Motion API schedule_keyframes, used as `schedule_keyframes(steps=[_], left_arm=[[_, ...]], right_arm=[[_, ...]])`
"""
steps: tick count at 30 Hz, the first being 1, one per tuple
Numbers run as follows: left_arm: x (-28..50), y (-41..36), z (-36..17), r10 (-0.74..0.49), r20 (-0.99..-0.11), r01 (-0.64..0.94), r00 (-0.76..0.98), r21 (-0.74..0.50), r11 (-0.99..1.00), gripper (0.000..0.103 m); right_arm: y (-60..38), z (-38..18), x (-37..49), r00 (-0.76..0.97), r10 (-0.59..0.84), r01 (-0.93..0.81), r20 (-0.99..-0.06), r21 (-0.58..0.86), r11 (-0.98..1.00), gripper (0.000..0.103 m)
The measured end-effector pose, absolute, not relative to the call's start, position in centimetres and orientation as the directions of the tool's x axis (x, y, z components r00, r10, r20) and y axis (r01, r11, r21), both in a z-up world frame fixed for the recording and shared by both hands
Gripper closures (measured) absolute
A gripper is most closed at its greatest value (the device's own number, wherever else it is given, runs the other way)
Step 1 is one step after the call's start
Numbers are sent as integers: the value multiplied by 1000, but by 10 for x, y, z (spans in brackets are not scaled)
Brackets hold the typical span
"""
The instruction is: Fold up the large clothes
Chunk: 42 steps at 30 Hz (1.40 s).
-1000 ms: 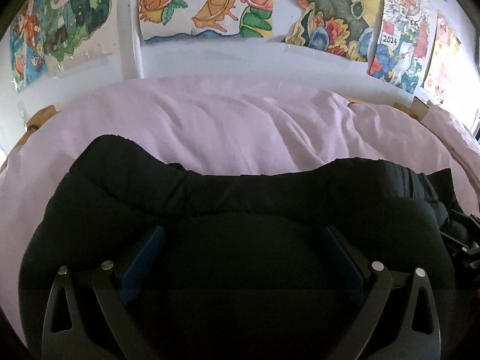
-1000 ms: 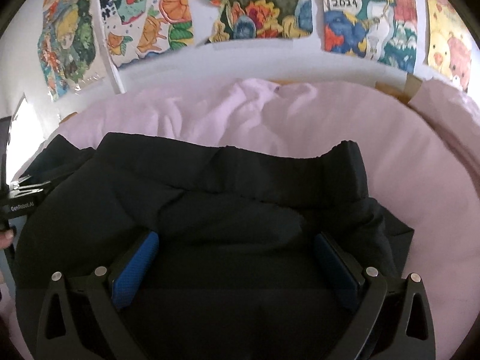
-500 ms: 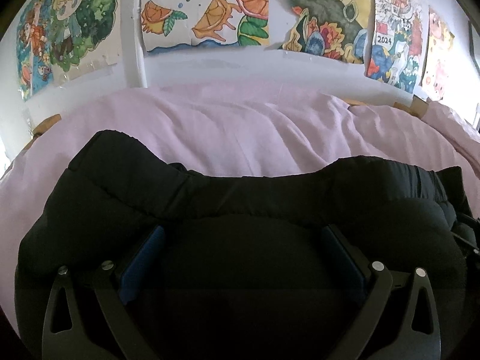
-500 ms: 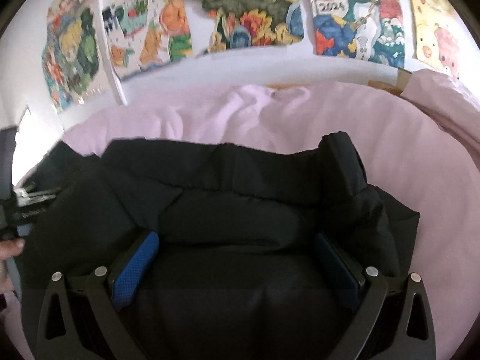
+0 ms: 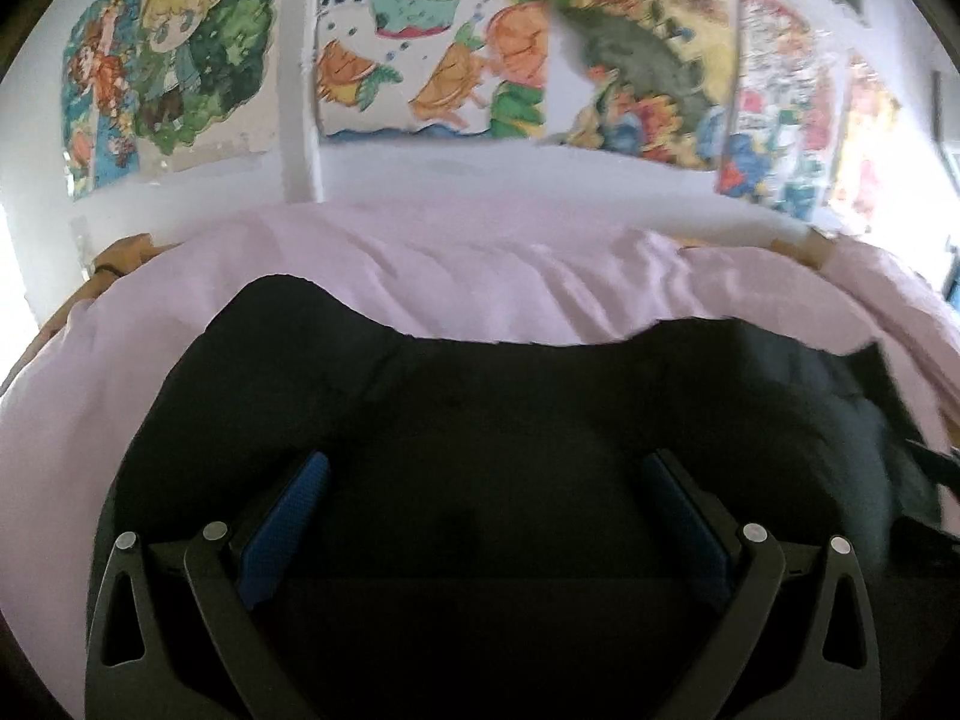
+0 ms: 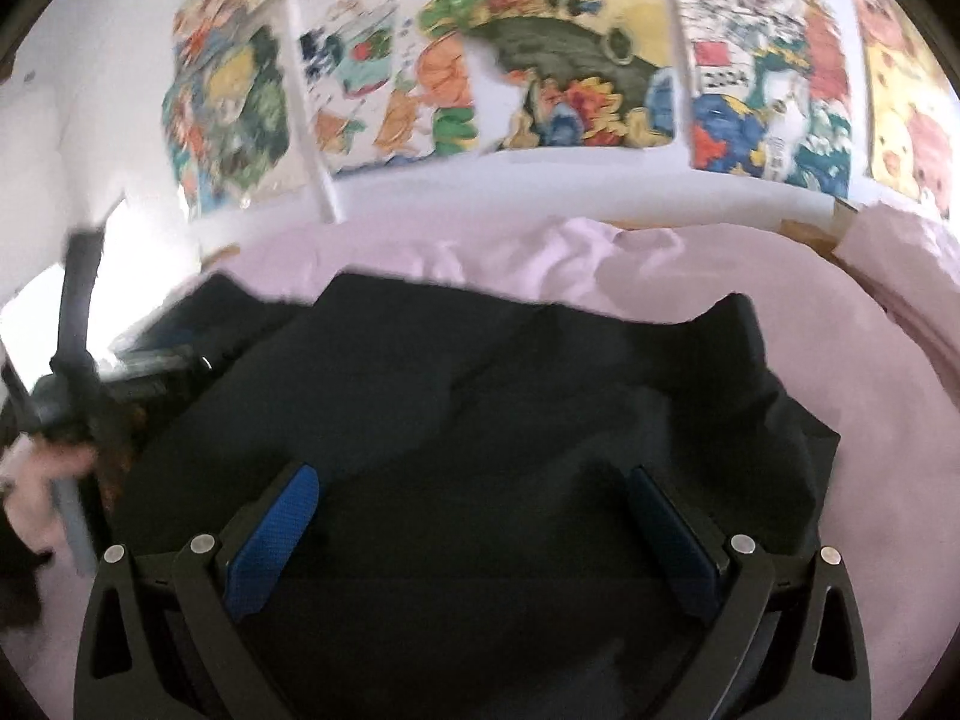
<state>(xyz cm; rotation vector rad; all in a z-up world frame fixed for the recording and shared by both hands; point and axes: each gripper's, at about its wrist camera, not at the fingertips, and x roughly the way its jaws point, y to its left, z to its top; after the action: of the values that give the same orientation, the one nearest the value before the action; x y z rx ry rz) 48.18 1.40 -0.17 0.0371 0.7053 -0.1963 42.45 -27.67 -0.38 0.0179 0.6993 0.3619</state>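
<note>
A black padded garment lies bunched on a pink bed sheet. In the left wrist view, my left gripper is open, its blue pads spread wide over the garment's near part. The right wrist view shows the same garment under my right gripper, also open with wide-set pads. Neither gripper pinches any cloth. A hand holding the other gripper's body shows blurred at the left edge. The garment's near edge is hidden below both grippers.
Pink sheet surrounds the garment on the left, far and right sides. A white wall with colourful posters rises just behind the bed. A wooden bed frame peeks out at the far corners, and more pink bedding is piled at the right.
Both views have tilted up and moved toward the wall, so the posters loom larger and are blurred. In the right wrist view the other gripper and hand have risen. Both grippers stay open.
</note>
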Motion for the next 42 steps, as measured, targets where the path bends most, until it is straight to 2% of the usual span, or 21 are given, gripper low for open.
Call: schedule_keyframes(steps=[5,12,17,22,27,32,37,42], left_arm=[[471,2,-15,-140,-660,228,738,48,972,1],[473,1,-25,-139,-658,227,740,49,973,1],[468,11,-8,-168,-664,227,729,2,974,1],[449,31,24,-228,-633,256,740,-49,965,1],[421,58,36,-210,-633,289,745,23,957,1],[408,83,29,-169,-672,300,721,83,950,1],[410,116,18,-202,-716,284,668,-6,959,1],[415,140,6,-178,-756,278,630,6,961,1]], right_arm=[[-273,-26,434,666,331,-316,-668,150,937,0],[-274,-34,432,668,337,-316,-664,157,936,0],[-293,-17,420,685,360,-304,-633,201,931,0],[-323,5,406,685,407,-343,-604,225,912,0],[-369,7,387,655,451,-338,-606,299,892,0],[-397,-11,377,617,424,-285,-663,314,906,0],[-413,-33,383,577,454,-224,-679,403,888,0],[-419,-59,396,522,499,-199,-691,471,860,0]])
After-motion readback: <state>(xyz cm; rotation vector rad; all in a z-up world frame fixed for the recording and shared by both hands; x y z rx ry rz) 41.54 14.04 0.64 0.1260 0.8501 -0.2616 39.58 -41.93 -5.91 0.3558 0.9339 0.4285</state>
